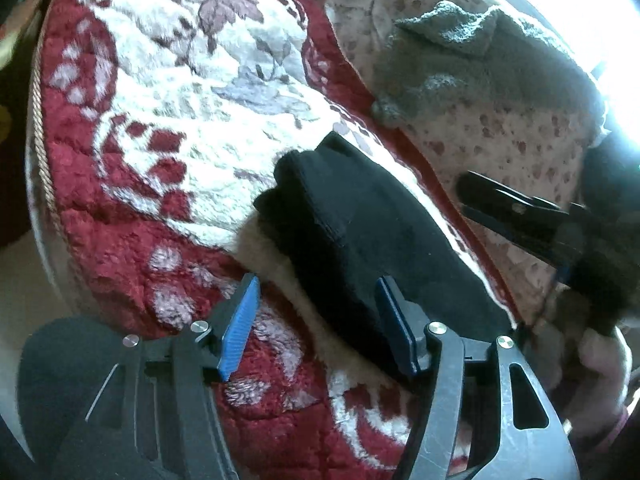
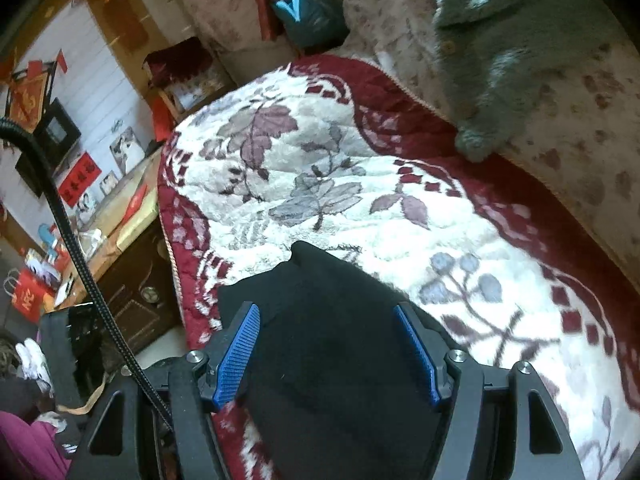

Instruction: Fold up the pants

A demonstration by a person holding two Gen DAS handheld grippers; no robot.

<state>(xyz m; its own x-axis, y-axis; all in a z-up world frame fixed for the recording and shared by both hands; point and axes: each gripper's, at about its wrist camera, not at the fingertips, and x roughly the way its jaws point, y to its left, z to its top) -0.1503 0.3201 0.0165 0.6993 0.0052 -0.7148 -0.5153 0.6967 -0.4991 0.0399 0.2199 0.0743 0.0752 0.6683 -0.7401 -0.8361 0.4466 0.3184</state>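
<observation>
The black pants (image 1: 352, 224) lie folded into a thick bundle on a red and white floral blanket (image 1: 168, 112). My left gripper (image 1: 316, 320) is open, its blue pads apart just in front of the bundle's near edge, empty. My right gripper (image 2: 328, 352) is open over the black pants (image 2: 320, 344), pads on either side of the cloth without pinching it. The right gripper also shows in the left wrist view (image 1: 516, 216) at the right, beyond the bundle.
A grey knitted garment (image 2: 500, 52) lies on the spotted sofa back (image 2: 580, 128) behind the blanket. To the left of the sofa are a wooden cabinet (image 2: 124, 216) with clutter, bags on the floor and a black cable (image 2: 80, 256).
</observation>
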